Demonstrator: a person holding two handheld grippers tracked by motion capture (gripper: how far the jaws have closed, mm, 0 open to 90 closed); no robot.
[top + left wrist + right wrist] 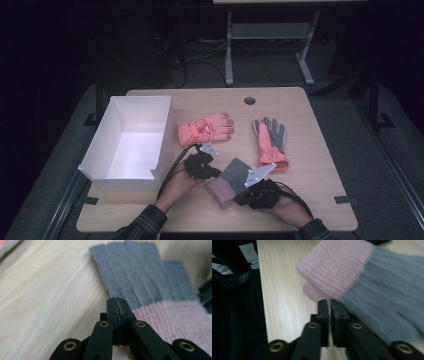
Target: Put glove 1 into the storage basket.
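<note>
While the knit glove [229, 181] lies flat on the near middle of the table [310, 190], grey fingers pointing away and pink cuff toward the person, both tongs sit at its edges. Left gripper [202, 165]: in its own view the jaws are pressed together with only a fringe of grey-pink knit at the tips; whether any yarn is actually pinched, cannot tell. Right gripper [260, 192]: in its own view a thin slit stands between the jaws, narrow, nothing seated between them, the glove [362, 277] lying just ahead and to one side, blurred. Further out, an orange ski glove [206, 128] lies beside the white box [131, 142], which stands open at the left of the table. A second ski glove, grey palm up [270, 141], lies to the right, its orange cuff near the right gripper's plate. Judgement on risk: the glove seems barely held, if at all. A lift from the left tip alone would likely slip off the loose knit, or drag and fold the glove across the wood. The right jaws, this narrow, may push the cuff aside instead of closing over it. A wide swing could also nudge the nearby ski glove.
</note>
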